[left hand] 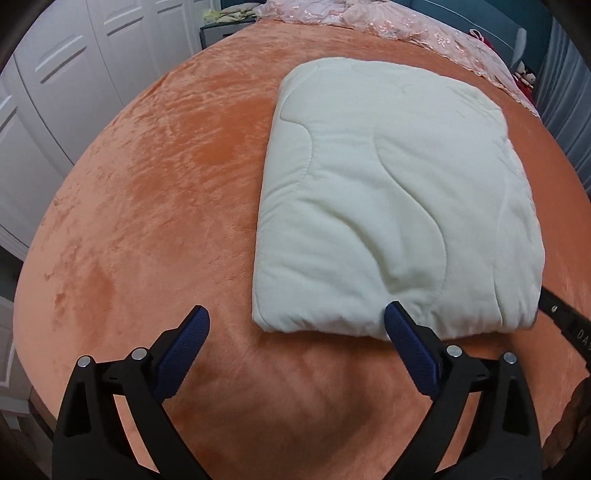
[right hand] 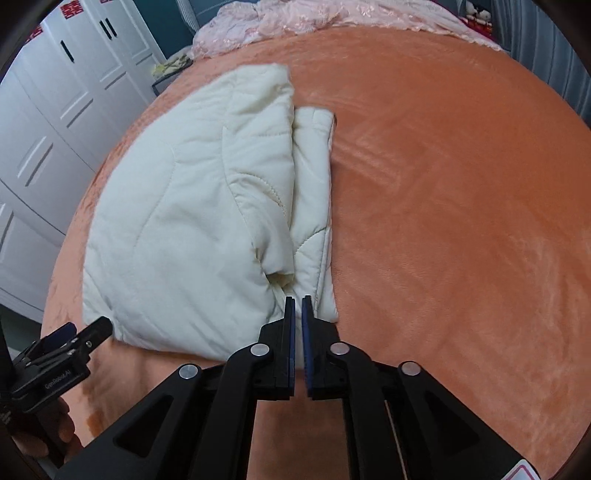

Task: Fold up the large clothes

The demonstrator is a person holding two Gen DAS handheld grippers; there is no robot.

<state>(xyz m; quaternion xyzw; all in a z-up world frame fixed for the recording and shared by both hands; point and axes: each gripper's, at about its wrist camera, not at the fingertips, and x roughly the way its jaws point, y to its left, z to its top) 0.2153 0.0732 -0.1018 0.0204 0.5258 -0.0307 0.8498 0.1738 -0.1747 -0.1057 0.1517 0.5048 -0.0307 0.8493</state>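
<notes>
A cream quilted garment (left hand: 388, 203) lies folded into a thick rectangle on the orange bedspread (left hand: 147, 221). My left gripper (left hand: 295, 319) is open wide just in front of its near edge; the right fingertip (left hand: 395, 317) overlaps that edge and nothing sits between the pads. In the right wrist view the garment (right hand: 192, 206) shows two stacked layers with a sleeve opening near its front right corner. My right gripper (right hand: 298, 301) hovers at that corner with only a narrow slit between its pads, which press on no cloth. The left gripper (right hand: 85, 326) shows at the lower left.
Pink lace fabric (right hand: 295, 18) is bunched along the far edge of the bed. White wardrobe doors (left hand: 55, 92) stand to the left of the bed. Plush toys (left hand: 524, 77) sit at the far right. Orange bedspread (right hand: 461, 221) stretches to the right of the garment.
</notes>
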